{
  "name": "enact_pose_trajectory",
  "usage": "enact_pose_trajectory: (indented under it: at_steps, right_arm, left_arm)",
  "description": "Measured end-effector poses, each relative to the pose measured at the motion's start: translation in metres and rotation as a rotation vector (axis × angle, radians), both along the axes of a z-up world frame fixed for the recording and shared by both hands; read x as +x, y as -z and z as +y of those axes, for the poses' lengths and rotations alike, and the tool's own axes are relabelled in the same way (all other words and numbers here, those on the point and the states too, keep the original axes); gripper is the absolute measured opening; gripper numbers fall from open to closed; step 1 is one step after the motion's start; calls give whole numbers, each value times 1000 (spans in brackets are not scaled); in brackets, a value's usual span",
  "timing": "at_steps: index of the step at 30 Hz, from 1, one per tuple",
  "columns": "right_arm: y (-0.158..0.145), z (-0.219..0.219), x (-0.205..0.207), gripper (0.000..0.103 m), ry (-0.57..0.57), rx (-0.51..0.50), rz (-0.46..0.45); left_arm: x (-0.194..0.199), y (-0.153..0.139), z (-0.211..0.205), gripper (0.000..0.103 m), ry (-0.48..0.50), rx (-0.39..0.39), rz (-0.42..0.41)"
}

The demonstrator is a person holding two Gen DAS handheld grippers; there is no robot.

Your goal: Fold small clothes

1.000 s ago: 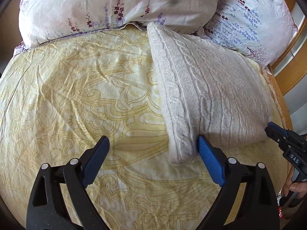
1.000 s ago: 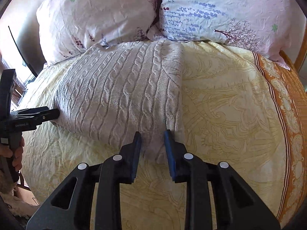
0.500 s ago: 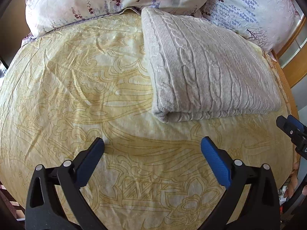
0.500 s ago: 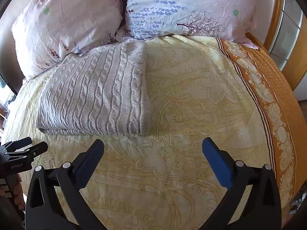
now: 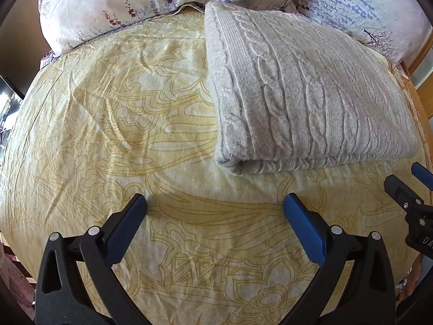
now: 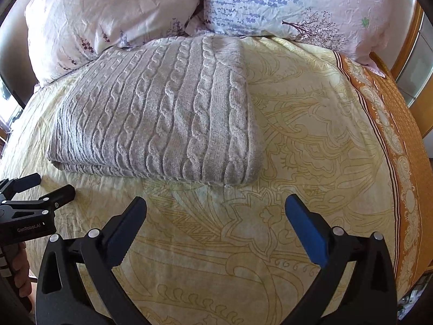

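Right wrist view: folded sweater [image 6: 162,119], bedspread [image 6: 311,140] bare rightward.

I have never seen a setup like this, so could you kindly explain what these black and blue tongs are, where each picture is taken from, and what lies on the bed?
They are hand-held grippers, one in each of a person's hands, each carrying a forward-looking camera. One picture looks along the left gripper, the other along the right gripper. Both are open and hold nothing. A folded grey cable-knit sweater lies on the yellow bedspread, with two floral pillows behind it.
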State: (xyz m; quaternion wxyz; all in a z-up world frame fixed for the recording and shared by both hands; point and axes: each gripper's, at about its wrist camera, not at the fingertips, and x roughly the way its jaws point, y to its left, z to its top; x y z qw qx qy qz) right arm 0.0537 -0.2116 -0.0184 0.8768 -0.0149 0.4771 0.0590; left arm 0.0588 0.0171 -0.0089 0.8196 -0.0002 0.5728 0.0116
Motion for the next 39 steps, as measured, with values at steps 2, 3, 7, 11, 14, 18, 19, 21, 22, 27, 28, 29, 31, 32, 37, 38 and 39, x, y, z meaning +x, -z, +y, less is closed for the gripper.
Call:
enact_pose_trajectory:
  at_steps: [2, 3, 7, 11, 14, 18, 19, 21, 22, 27, 28, 29, 31, 32, 37, 38, 39]
  right_arm:
    - [2, 2, 1, 102, -2, -1, 4]
    - [2, 3, 1, 102, -3, -5, 3]
    - [6, 7, 3, 102, -8, -13, 11]
    - [12, 10, 5, 102, -6, -12, 33]
    - [17, 10, 8, 102, 0, -10, 59]
    - [19, 12, 9, 102, 10, -27, 67]
    - [19, 12, 9, 102, 12, -27, 68]
    - [19, 12, 11, 102, 14, -28, 78]
    - [19, 12, 12, 102, 16, -29, 86]
    - [19, 12, 24, 102, 29, -33, 137]
    - [19, 12, 26, 102, 35, -33, 147]
    - [19, 12, 28, 102, 42, -33, 155]
    - [19, 12, 31, 102, 46, -33, 160]
    - [18, 12, 32, 102, 46, -33, 161]
    - [19, 14, 33, 102, 62, -27, 129]
    - [19, 14, 32, 102, 61, -27, 116]
    - [20, 14, 28, 102, 65, -26, 109]
  left_arm:
    - [3, 1, -1, 101, -10, 0, 10]
    - [4, 1, -1, 101, -14, -2, 14]
    - [9, 1, 0, 101, -26, -4, 40]
    - [19, 1, 2, 101, -32, -5, 74]
    - [24, 1, 3, 101, -29, -4, 79]
    - [24, 1, 3, 101, -30, -5, 79]
    - [24, 1, 2, 101, -31, -5, 80]
    - [26, 2, 3, 101, -31, -5, 82]
    - [27, 2, 3, 101, -30, -5, 83]
    - [29, 2, 3, 101, -31, -5, 87]
    - [28, 2, 3, 101, -31, -5, 88]
    - [28, 2, 2, 101, -32, -6, 90]
    - [28, 2, 2, 101, -33, -6, 91]
    - [27, 3, 2, 101, -33, -6, 92]
    - [28, 3, 2, 101, -32, -5, 96]
    - [28, 3, 2, 101, -31, -5, 98]
    - [28, 3, 2, 101, -30, -5, 100]
